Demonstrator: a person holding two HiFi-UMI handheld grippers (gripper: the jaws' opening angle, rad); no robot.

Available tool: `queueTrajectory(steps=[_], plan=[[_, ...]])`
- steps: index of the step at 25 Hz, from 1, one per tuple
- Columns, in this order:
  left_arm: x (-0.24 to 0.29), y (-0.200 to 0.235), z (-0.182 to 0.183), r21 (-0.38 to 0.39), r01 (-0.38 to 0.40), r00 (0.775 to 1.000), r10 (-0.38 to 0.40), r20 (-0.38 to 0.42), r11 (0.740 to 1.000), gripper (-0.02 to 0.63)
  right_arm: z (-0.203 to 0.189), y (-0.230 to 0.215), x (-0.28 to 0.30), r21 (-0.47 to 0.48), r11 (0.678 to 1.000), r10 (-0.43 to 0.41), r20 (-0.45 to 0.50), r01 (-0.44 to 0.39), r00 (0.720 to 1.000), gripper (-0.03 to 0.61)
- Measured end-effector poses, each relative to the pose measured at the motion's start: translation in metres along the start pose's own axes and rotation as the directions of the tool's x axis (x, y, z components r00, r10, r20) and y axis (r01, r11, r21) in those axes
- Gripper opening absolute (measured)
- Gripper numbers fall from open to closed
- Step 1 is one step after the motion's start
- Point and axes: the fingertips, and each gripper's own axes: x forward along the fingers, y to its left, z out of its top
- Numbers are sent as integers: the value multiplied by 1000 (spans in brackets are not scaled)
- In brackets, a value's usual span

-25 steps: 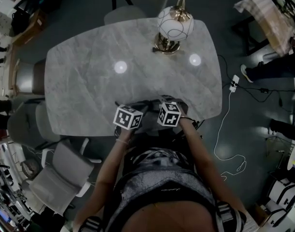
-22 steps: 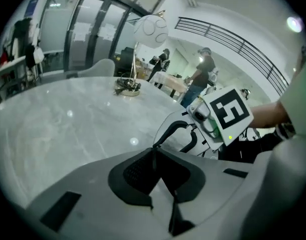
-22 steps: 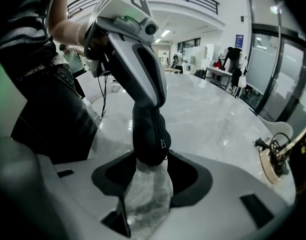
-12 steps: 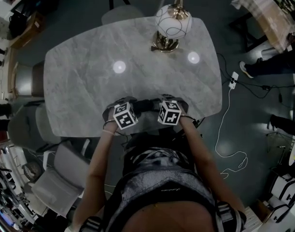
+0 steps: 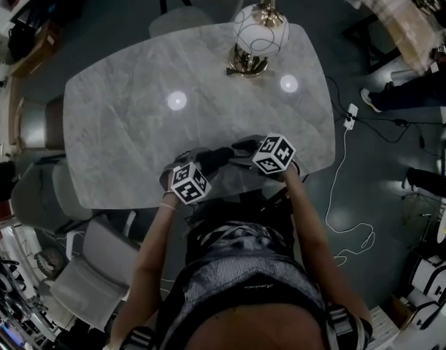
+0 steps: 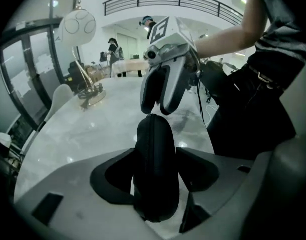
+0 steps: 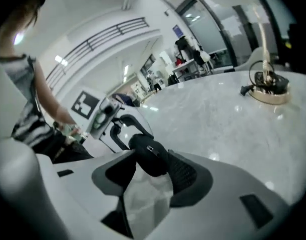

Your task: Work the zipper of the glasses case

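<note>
The glasses case (image 6: 154,139) is held over the surface (image 5: 135,115) by the middle of its near edge, clamped across its body by the left tongs (image 6: 154,176). Its long axis runs straight out from those tongs toward the right tongs (image 7: 150,168), which are met at its far end. The right tongs are closed on that end, where the small zipper pull (image 7: 150,148) is seen. Whether the pull itself or only the case's tip is pinched cannot be settled, as the contact is dark. The right tongs are thus the nearer to the zipper, and the coming stroke is judged to run along the case's length, back toward the left tongs. Against the frame half a second earlier, the right tongs are found shifted toward the right edge and tilted, and more of the case is bared between the two.
</note>
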Motion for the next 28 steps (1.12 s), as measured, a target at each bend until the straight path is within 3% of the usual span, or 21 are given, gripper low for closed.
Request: queueTrajectory(steps=[4, 8, 14, 18, 21, 25, 28], plan=[[-5, 2, 12, 60, -116, 991, 112, 78, 991, 255, 12, 7, -17, 141, 985, 95, 70, -104, 993, 241], [-3, 0, 15, 107, -184, 981, 176, 87, 977, 255, 10, 7, -20, 131, 988, 78, 20, -80, 997, 184], [3, -1, 12, 107, -207, 977, 200, 67, 973, 255, 6, 18, -13, 140, 985, 106, -7, -104, 994, 116], [7, -1, 7, 149, -219, 976, 216, 32, 964, 255, -2, 14, -4, 143, 988, 60, -54, -52, 997, 91], [11, -2, 5, 154, -222, 975, 223, 7, 963, 255, -8, 7, 0, 157, 987, -22, -102, 38, 995, 91], [16, -4, 2, 163, -231, 971, 238, -26, 959, 255, -21, -4, 5, 126, 974, -161, -189, 187, 969, 70], [16, -5, 2, 167, -231, 971, 239, -27, 958, 255, -24, -9, 3, 148, 964, -190, -188, 219, 964, 63]])
